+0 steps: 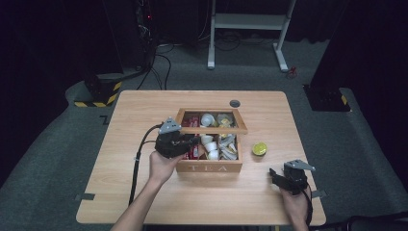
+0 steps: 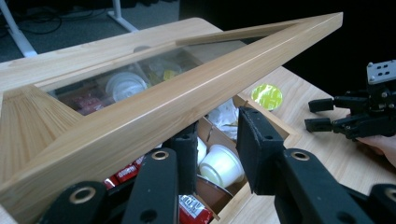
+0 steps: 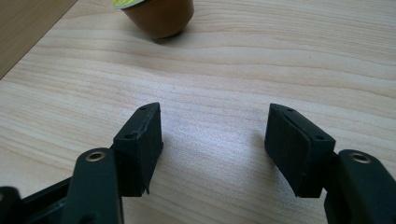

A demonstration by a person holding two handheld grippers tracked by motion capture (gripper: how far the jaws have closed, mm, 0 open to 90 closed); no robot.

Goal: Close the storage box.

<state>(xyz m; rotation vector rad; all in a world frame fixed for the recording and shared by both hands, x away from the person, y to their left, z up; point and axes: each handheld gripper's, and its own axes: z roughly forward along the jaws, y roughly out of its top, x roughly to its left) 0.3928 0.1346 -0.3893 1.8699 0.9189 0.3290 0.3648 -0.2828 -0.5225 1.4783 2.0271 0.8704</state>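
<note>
Reaching in over the tea box (image 1: 210,168) from its left side, the left tool (image 2: 215,140) has its jaws parted around the front rail of the raised lid (image 2: 154,100); in the left gripper view the rail seems to rest on the left jaw, though whether the pads actually press on it is hard to tell. That lid, a wooden frame with a clear pane, stands tilted over the open box, hinged at the far side. Below the jaws lie white cups (image 2: 222,164) and red packets (image 2: 194,212) in the compartments, leaving little free room inside. In the high view the left tool (image 1: 188,141) sits at the box's left front corner, its cable trailing toward the near edge of the desk (image 1: 144,110).

Well apart, the right tool (image 3: 213,135) hovers low over bare desk with its jaws wide and nothing between them. In the high view the right tool (image 1: 273,174) lies near the desk's front right corner, close to the edge. A brown pod (image 3: 159,16) with a lime-green top stands ahead of it, just right of the box and clear of it, with open wood all round. The desk's left and near stretches are free.
</note>
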